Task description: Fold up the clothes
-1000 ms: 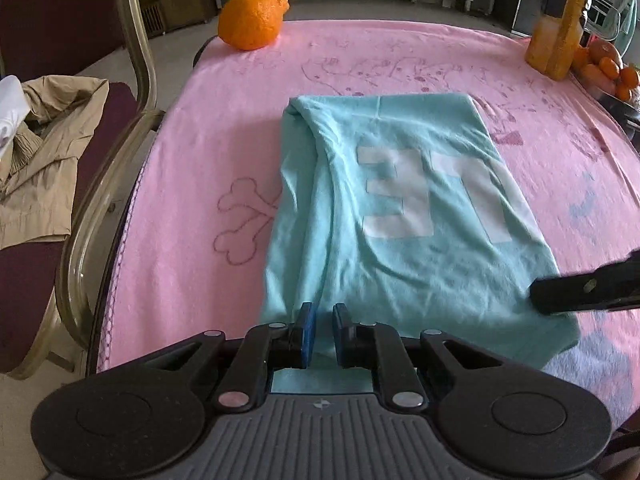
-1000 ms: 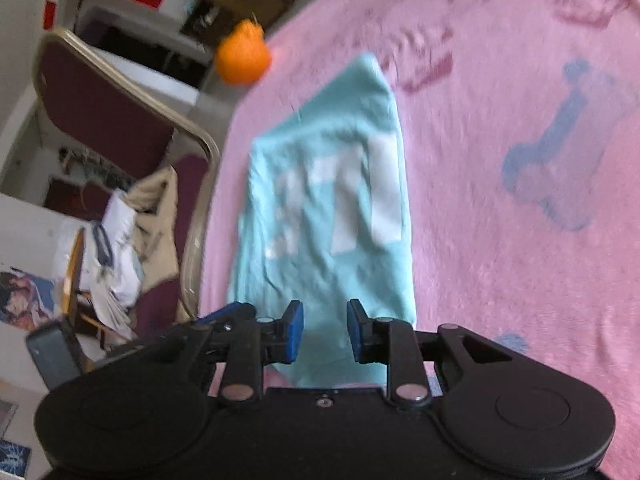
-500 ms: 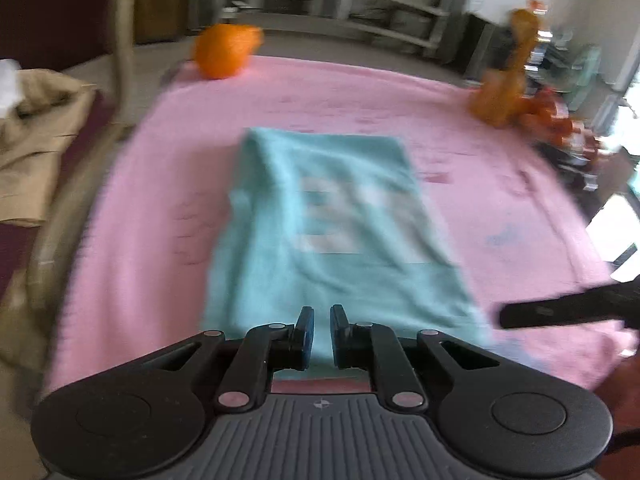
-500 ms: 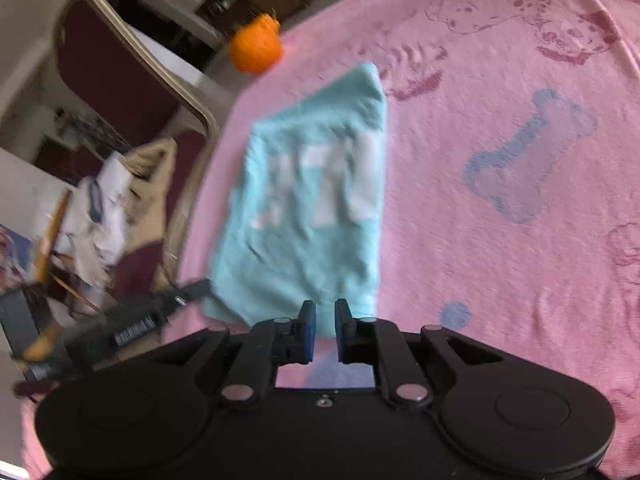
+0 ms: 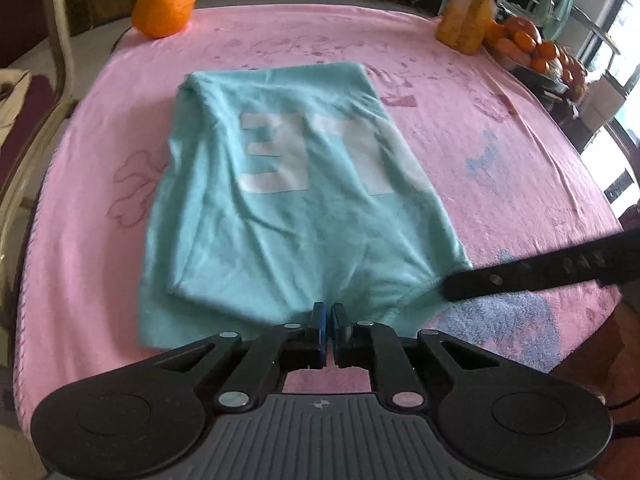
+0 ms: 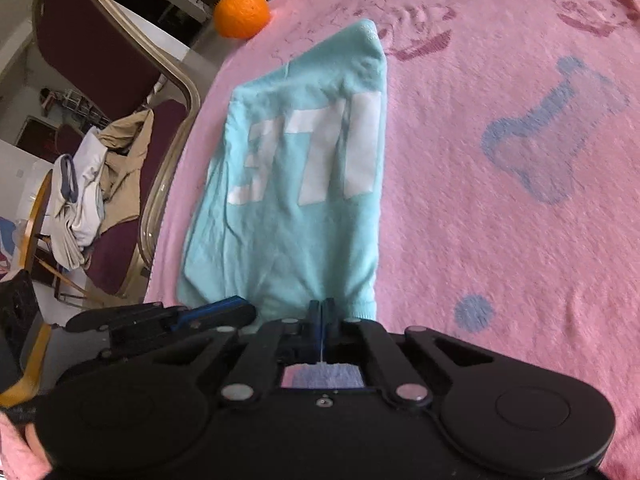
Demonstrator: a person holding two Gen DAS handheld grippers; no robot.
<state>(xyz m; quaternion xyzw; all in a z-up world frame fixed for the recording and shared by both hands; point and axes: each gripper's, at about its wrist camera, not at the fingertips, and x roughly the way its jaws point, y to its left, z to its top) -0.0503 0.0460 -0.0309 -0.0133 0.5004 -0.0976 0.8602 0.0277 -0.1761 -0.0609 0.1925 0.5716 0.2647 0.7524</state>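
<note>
We judge the teal shirt [image 5: 296, 200] light, soft and limp, so we take it by its near hem, one corner each. The left hand-held gripper [image 5: 328, 332] sits nearly closed at the hem at 6 o'clock; whether it pinches cloth we cannot tell. The right hand-held gripper [image 6: 322, 320] has just closed on the hem's right corner. The shirt, folded lengthwise with white lettering up, lies mid-bench on the pink towel [image 5: 500, 152].
</note>
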